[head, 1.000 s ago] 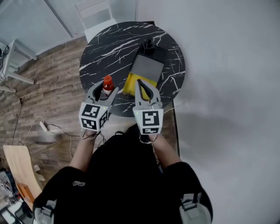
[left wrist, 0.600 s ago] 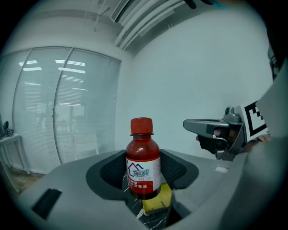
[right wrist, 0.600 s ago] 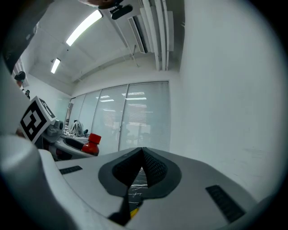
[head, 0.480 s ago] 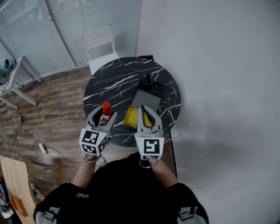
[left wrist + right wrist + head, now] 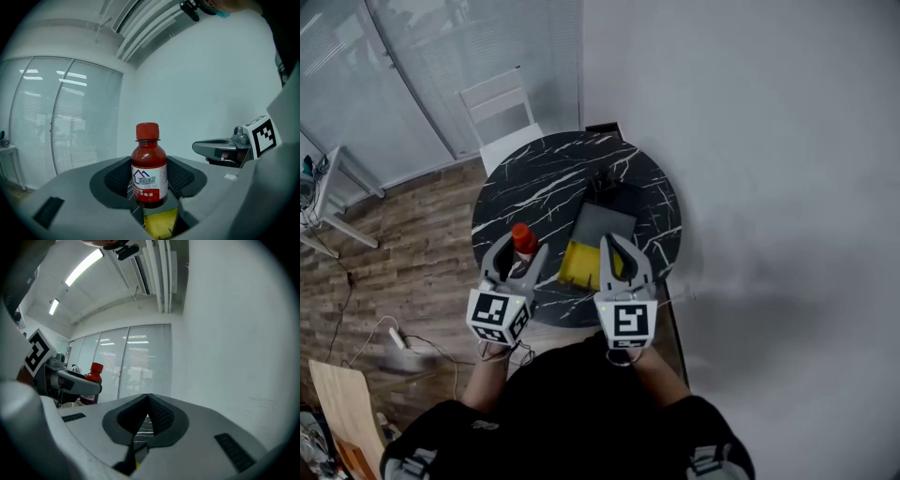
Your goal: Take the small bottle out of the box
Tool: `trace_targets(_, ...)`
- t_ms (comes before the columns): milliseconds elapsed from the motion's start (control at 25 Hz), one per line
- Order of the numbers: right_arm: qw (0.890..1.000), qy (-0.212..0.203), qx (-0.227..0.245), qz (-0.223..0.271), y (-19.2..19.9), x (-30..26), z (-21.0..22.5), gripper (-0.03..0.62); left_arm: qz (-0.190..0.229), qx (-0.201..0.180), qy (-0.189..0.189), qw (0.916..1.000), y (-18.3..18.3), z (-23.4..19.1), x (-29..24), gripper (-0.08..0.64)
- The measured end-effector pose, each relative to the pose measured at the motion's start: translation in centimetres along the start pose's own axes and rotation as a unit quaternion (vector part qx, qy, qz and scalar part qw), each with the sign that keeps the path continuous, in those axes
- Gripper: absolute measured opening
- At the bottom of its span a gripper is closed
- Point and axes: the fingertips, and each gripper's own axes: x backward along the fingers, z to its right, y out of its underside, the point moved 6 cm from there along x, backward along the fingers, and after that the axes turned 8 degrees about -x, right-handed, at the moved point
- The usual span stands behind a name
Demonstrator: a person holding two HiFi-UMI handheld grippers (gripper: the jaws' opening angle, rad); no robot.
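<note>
Between the jaws of your left gripper [image 5: 521,247] stands the small dark-red bottle [image 5: 149,164] with a red cap and a white label. The jaws press on its body from both sides, so it is kept upright. You hold it above the round black marble table [image 5: 534,187], just to the left of the yellow cardboard box [image 5: 574,266], and it seems to me clear of the box. The grey flap [image 5: 602,225] of the box lies folded back, probably to leave the opening free. Your right gripper [image 5: 148,397] has its jaws together on nothing and hangs beside the box, perhaps ready to steady it. I count one bottle, one box, one table, two grippers, and one white chair [image 5: 502,103] behind the table.
</note>
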Motion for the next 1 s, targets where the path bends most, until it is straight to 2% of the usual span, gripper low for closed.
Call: trace_targets(1000,1.0,-0.006,-0.013,-0.018,0.5,-0.5,2.8,-0.005,-0.002,-0.001,0.016,0.9999,-0.5,1.7,-2.6,0.221)
